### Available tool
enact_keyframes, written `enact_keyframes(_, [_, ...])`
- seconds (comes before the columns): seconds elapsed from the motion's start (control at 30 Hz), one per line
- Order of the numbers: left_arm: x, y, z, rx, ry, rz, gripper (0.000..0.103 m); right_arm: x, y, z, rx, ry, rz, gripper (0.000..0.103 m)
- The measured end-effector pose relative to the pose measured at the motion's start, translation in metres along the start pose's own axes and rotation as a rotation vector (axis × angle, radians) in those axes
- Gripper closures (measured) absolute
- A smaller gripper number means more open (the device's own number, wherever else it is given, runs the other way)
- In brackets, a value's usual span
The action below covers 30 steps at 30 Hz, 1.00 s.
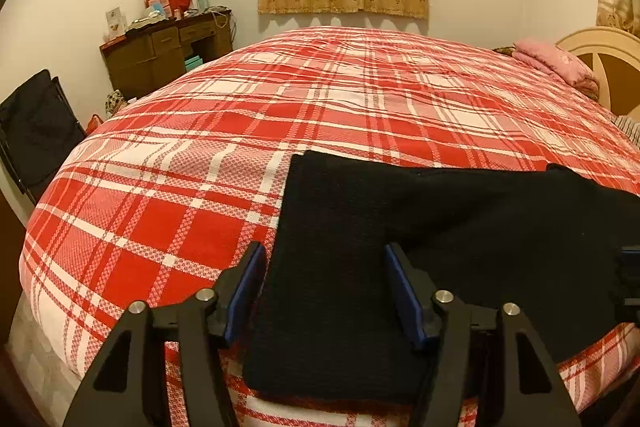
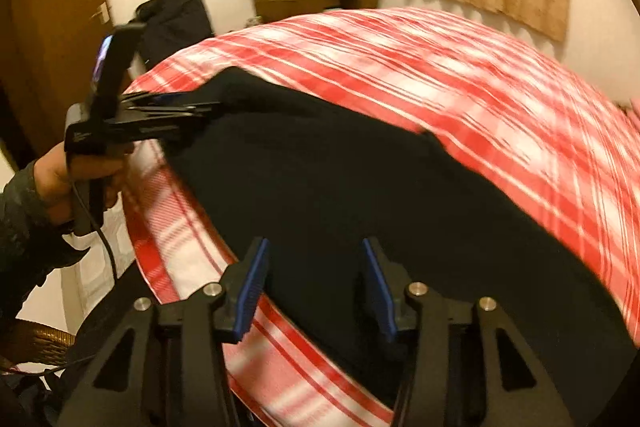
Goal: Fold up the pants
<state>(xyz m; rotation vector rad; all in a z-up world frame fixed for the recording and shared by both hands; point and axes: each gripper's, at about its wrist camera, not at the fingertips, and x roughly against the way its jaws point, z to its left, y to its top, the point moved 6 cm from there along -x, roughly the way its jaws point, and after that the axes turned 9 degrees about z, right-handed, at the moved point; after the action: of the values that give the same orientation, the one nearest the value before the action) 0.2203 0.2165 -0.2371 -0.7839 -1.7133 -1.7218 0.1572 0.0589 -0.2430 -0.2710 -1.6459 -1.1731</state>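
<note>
Black pants (image 1: 400, 211) lie flat along the near edge of a bed with a red and white plaid cover (image 1: 240, 107). My left gripper (image 1: 323, 249) hovers over the left end of the pants, its blue pads apart and not pressing on the cloth. In the right wrist view the pants (image 2: 340, 187) run from near centre to upper left, where the left gripper (image 2: 200, 105), held by a hand (image 2: 60, 171), reaches their far end. My right gripper (image 2: 314, 243) stands open above the near part of the pants, by the bed cover's edge (image 2: 192, 247).
A wooden desk (image 1: 160, 59) piled with boxes stands at the back left wall, with a black bag (image 1: 36, 131) beside the bed. A pink pillow (image 1: 552, 63) and headboard (image 1: 600, 55) are at the right. A brown door (image 2: 52, 27) is far left.
</note>
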Motion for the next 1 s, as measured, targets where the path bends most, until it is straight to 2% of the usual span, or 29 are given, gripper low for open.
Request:
enact_keyframes(0.2, [0.002, 0.001, 0.002, 0.011, -0.035, -0.005, 0.05, -0.026, 0.029, 0.045, 0.13, 0.03, 0.004, 0.047])
enact_keyframes(0.37, [0.004, 0.003, 0.006, 0.035, -0.068, -0.011, 0.057, -0.05, 0.041, 0.067, 0.187, -0.014, 0.025, 0.049])
enact_keyframes(0.43, [0.005, 0.004, 0.01, 0.054, -0.085, -0.014, 0.061, -0.057, 0.044, 0.066, 0.183, -0.029, 0.035, 0.067])
enact_keyframes(0.47, [0.005, 0.004, 0.01, 0.054, -0.088, -0.012, 0.061, -0.06, 0.044, 0.066, 0.178, -0.018, 0.047, 0.086])
enact_keyframes(0.5, [0.004, 0.004, 0.01, 0.051, -0.085, -0.009, 0.062, -0.061, 0.044, 0.067, 0.177, -0.003, 0.056, 0.095])
enact_keyframes(0.57, [0.002, 0.003, 0.009, 0.04, -0.074, 0.007, 0.061, -0.062, 0.045, 0.074, 0.187, -0.001, 0.064, 0.096])
enact_keyframes(0.77, [0.005, 0.003, 0.013, 0.049, -0.088, 0.012, 0.06, -0.068, 0.04, 0.086, 0.218, -0.011, 0.086, 0.09])
enact_keyframes(0.83, [0.009, 0.003, 0.013, 0.054, -0.071, 0.009, 0.056, -0.056, 0.033, 0.088, 0.225, 0.047, 0.112, 0.076])
enact_keyframes(0.87, [0.011, 0.004, 0.012, 0.052, -0.057, 0.005, 0.054, -0.047, 0.029, 0.086, 0.224, 0.066, 0.104, 0.059])
enact_keyframes(0.9, [0.013, 0.004, 0.01, 0.046, -0.041, 0.001, 0.053, -0.037, 0.027, 0.082, 0.221, 0.063, 0.081, 0.053])
enact_keyframes(1.0, [0.024, 0.008, 0.003, 0.019, 0.008, -0.019, 0.051, 0.001, 0.021, 0.054, 0.164, 0.039, 0.001, 0.053])
